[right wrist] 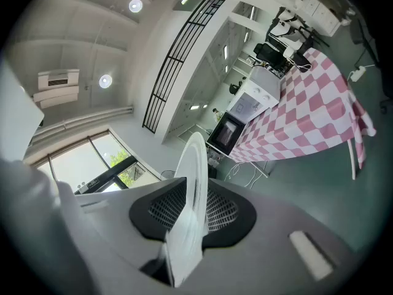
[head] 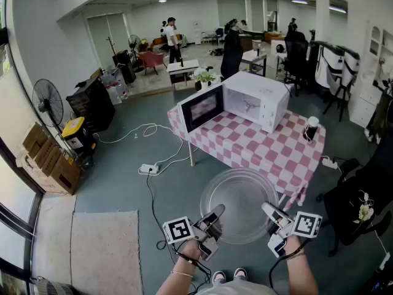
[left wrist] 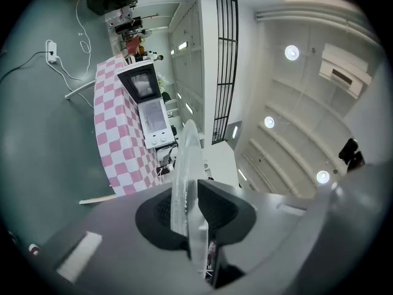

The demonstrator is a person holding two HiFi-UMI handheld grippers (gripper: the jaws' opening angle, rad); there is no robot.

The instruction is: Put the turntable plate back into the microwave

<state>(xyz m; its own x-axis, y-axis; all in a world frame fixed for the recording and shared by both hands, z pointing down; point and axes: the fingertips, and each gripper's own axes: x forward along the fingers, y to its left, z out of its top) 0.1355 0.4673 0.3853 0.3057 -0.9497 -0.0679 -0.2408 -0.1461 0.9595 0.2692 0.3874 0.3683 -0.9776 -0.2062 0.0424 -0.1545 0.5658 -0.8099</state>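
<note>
We are recording the left gripper [head: 214, 216] clamping its jaws on the near-left rim of the turntable plate [head: 241, 203], and the right gripper [head: 270, 211] clamping its jaws on the near-right rim of the same plate. In the left gripper view the clear glass edge is standing on end between the two dark pads, which are pressing on it from either side. The right gripper view is showing the same arrangement, with the rim running up from between the pads. The plate is hanging in the air, spanning the gap between the two sets of jaws and extending ahead of them. It is lying roughly level in the head view and touching nothing but the pads. Ahead of both sets of jaws, well apart from the plate, the microwave [head: 256, 101] is sitting on a tabletop [head: 264, 152] covered with a pink-and-white checked cloth. Its door [head: 201, 108] is standing open, swung out toward the side of the left jaws, and the cavity is facing the jaws. A dark cup [head: 311, 128] is standing on the tabletop, ahead of the right jaws and beyond the microwave's right side. Below and ahead of the left jaws, a white power strip [head: 149, 169] is lying on the grey floor [head: 116, 189].
</note>
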